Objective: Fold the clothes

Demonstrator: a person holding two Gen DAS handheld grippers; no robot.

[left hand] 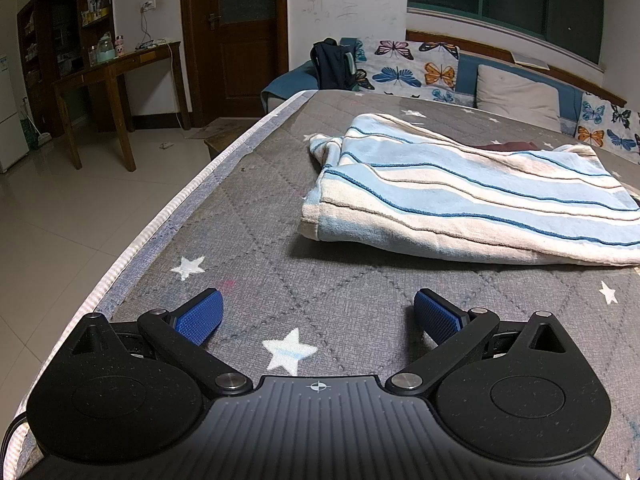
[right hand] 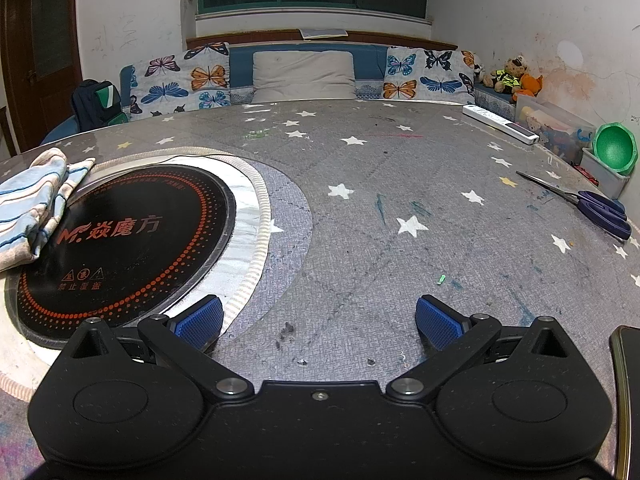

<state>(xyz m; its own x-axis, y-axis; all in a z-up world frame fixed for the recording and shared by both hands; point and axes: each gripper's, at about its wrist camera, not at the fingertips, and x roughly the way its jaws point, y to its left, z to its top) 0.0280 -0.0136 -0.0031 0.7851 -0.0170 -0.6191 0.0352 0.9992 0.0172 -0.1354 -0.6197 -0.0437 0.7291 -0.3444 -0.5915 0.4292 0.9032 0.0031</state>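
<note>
Your striped cloth runs off the right edge of the left wrist view, and a maroon item behind it shows only a sliver. In the right wrist view, a dark object at the lower right is cut off, and the cooktop's small warning print is unreadable.

I count one striped garment, one cooktop, one pair of scissors, one power strip, and my two grippers.

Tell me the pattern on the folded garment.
The folded garment has light blue and cream stripes with thin darker blue lines, clearest in the left wrist view.
</note>
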